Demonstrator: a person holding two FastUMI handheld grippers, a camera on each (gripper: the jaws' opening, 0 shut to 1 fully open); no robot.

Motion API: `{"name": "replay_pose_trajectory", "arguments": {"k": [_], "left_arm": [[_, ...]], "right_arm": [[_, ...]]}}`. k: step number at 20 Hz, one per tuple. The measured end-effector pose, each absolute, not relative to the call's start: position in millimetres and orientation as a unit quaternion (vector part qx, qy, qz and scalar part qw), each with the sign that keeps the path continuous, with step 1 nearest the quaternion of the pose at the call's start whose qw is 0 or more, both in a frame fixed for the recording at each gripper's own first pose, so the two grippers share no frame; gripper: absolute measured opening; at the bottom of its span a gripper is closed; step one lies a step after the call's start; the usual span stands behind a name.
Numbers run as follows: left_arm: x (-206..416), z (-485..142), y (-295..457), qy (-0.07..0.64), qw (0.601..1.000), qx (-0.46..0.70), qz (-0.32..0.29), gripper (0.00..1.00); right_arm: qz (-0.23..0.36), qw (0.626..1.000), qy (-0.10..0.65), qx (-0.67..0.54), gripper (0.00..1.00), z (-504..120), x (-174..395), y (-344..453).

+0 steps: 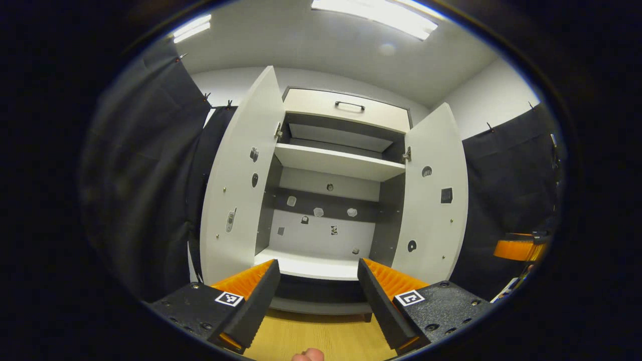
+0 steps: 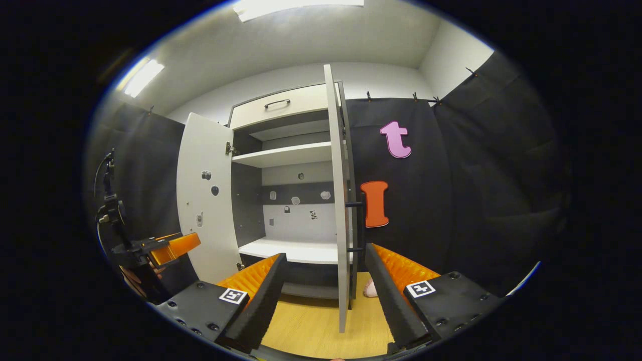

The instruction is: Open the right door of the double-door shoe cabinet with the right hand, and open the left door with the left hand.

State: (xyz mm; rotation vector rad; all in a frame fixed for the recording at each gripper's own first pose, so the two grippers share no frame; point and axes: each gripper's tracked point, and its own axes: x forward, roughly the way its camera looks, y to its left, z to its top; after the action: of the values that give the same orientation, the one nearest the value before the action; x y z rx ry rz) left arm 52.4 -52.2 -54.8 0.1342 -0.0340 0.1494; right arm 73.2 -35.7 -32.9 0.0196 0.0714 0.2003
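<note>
The white double-door shoe cabinet (image 1: 336,163) stands straight ahead with both doors swung open. In the left gripper view its left door (image 1: 235,200) and right door (image 1: 431,200) flare outward, and the bare shelves inside show. My left gripper (image 1: 316,301) is open with nothing between its fingers, a little back from the cabinet's bottom shelf. In the right gripper view the right door (image 2: 341,200) shows edge-on, its dark bar handle (image 2: 357,225) on the outer face. My right gripper (image 2: 326,296) is open, and the door's edge lines up with its gap without touching either finger.
A drawer with a dark handle (image 1: 349,106) tops the cabinet. The floor (image 1: 321,336) is light wood. Black cloth walls close in on both sides. The right gripper (image 1: 516,248) shows far right, the left gripper (image 2: 168,248) far left. A small pinkish thing (image 2: 370,288) lies behind the right door.
</note>
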Motion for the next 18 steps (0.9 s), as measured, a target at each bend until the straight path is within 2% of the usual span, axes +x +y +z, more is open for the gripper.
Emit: {"name": "replay_pose_trajectory", "arguments": {"k": [3, 4, 5, 8, 13, 17, 18], "left_arm": [[49.3, -45.7, -46.2, -0.031, 0.993, 0.077, 0.079, 0.97], [49.3, -45.2, -43.4, -0.031, 0.993, 0.081, 0.081, 0.96], [49.6, -45.9, -41.2, -0.029, 0.993, 0.083, 0.083, 0.92], [48.1, -49.3, -40.7, -0.023, 0.993, 0.082, 0.082, 0.92], [47.7, -49.8, -37.3, -0.021, 0.991, 0.101, 0.088, 0.97], [48.6, -54.4, -41.5, -0.017, 0.991, 0.106, 0.083, 0.92], [48.4, -55.0, -41.0, -0.015, 0.991, 0.105, 0.084, 0.94]], "right_arm": [[0.101, 0.994, 0.037, 0.009, 0.99, -33.4, 72.4, -30.4], [0.101, 0.994, 0.036, 0.006, 0.99, -33.1, 71.6, -28.0], [0.102, 0.994, 0.035, 0.004, 0.99, -33.0, 71.7, -26.0], [0.105, 0.994, 0.032, 0.0, 0.99, -31.7, 71.5, -21.2], [0.105, 0.994, 0.029, 0.007, 0.99, -31.2, 75.0, -20.3], [0.105, 0.994, 0.031, 0.01, 0.99, -33.1, 77.2, -20.3], [0.106, 0.994, 0.032, 0.011, 0.99, -33.7, 77.2, -20.0]]}}
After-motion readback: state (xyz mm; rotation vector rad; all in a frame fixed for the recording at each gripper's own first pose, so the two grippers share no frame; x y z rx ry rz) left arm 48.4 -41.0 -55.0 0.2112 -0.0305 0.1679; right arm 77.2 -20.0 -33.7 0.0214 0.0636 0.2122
